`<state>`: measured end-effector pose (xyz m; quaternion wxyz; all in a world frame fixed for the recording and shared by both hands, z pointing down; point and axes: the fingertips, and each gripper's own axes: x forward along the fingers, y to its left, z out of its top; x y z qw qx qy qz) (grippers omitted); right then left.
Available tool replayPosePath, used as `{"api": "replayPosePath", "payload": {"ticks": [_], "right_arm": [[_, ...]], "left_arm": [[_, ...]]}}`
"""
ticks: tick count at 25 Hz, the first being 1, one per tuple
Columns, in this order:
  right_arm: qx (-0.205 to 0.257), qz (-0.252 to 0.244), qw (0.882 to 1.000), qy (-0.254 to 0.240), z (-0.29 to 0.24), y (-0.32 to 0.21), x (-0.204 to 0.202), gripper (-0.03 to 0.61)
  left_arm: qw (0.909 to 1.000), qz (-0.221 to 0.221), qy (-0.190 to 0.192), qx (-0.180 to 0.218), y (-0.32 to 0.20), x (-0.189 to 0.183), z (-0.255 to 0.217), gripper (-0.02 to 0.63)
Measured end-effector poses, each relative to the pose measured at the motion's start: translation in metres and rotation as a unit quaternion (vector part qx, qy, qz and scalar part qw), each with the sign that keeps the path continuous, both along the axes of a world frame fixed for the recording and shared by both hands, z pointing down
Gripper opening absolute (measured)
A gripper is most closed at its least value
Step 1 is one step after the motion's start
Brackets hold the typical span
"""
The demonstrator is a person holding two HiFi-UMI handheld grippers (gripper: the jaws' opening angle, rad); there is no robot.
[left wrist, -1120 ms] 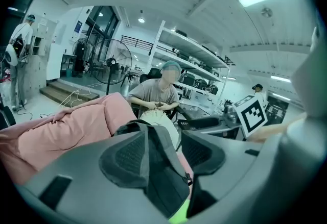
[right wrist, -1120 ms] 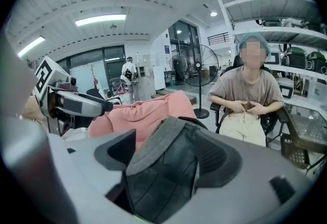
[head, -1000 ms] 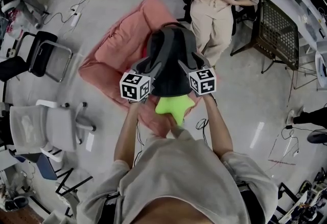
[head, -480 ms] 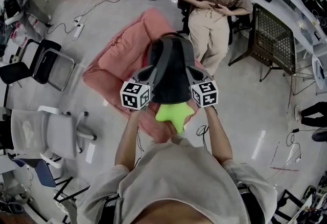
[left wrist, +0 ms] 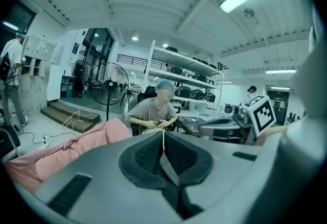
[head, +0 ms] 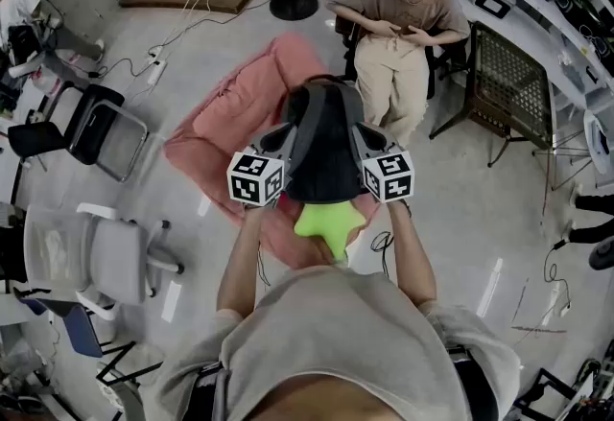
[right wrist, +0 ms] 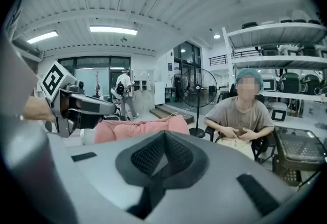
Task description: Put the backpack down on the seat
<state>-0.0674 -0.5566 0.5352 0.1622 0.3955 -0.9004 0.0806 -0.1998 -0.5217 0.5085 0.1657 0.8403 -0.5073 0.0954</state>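
In the head view, the dark backpack (head: 321, 146) hangs in the air between the left tongs (head: 286, 134) and the right tongs (head: 362, 133), above the pink seat (head: 225, 117) on the floor and not touching it. A green star-shaped thing (head: 329, 218) shows just under the backpack. A seated person (head: 408, 35) is close behind the seat, a grey office chair (head: 86, 251) and a black chair (head: 96, 127) stand well apart at the left, and the round base of a fan (head: 293, 5) is beyond the seat. In the left gripper view, the left tongs are pressed together on a thin strip of the backpack; the pink seat lies beyond, with the fan and the seated person behind it. In the right gripper view, the right tongs are also closed narrow on a piece of the backpack, and the left tongs show at the left edge, in front of the pink seat.
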Motion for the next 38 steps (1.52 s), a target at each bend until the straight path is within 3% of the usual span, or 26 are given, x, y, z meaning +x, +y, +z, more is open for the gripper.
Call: {"api": "replayPosePath", "payload": {"ticks": [17,38], "right_arm": [[0.027,-0.010,1.000,-0.006,-0.026,0.015,-0.004,-0.003],[0.026,-0.007,1.000,-0.001,-0.024,0.012,-0.002,-0.003]], "left_arm": [[0.9997,-0.002,0.001,0.026,0.011,-0.003,-0.023,0.014],[0.9997,0.002,-0.004,0.022,0.004,0.000,-0.018,0.014]]}}
